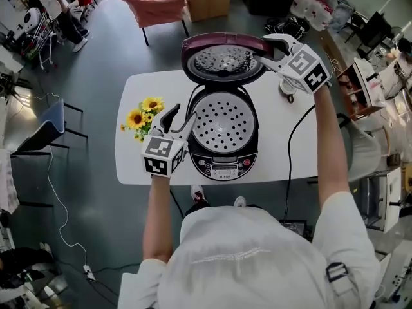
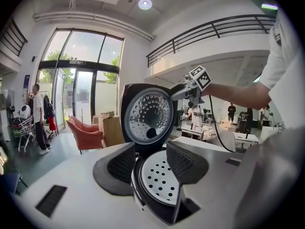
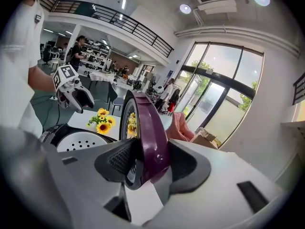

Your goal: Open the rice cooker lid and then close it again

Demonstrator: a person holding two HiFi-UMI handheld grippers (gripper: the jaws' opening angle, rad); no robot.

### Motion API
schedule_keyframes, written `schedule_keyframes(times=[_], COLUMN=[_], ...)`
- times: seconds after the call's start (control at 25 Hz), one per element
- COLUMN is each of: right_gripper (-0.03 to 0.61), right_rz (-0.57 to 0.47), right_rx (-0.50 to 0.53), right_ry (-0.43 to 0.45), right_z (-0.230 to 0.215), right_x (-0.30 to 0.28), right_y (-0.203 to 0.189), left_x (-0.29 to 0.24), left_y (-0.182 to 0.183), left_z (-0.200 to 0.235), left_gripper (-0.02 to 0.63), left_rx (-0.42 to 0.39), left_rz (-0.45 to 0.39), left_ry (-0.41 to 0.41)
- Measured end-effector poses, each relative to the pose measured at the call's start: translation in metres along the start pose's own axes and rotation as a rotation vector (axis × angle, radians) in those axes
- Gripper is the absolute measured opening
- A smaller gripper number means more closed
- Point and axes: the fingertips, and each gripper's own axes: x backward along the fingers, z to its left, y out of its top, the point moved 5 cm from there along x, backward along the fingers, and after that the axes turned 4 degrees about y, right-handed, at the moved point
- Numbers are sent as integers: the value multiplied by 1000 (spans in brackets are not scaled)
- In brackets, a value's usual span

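A rice cooker stands on the white table, its lid swung up and back so the perforated inner tray shows. My right gripper reaches in from the right and is shut on the lid's purple rim, which sits between both pads in the right gripper view. My left gripper is open beside the cooker's left side, nothing between its fingers. In the left gripper view the tray and the upright lid lie beyond the open jaws.
A bunch of sunflowers lies on the table left of the cooker, close to my left gripper. A black power cord runs off the table's right front. A small round object sits right of the lid. A pink chair stands behind the table.
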Motion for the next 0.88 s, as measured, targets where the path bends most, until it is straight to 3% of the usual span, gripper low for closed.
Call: schedule_keyframes(times=[0.88], right_gripper=[202], right_rz=[-54], right_rx=[86], right_ry=[137], right_z=[83], right_x=[43], right_y=[-8], left_x=[59], left_y=[-18], left_z=[-76], left_gripper=[216], left_rx=[3], left_rz=[19], left_ry=[69])
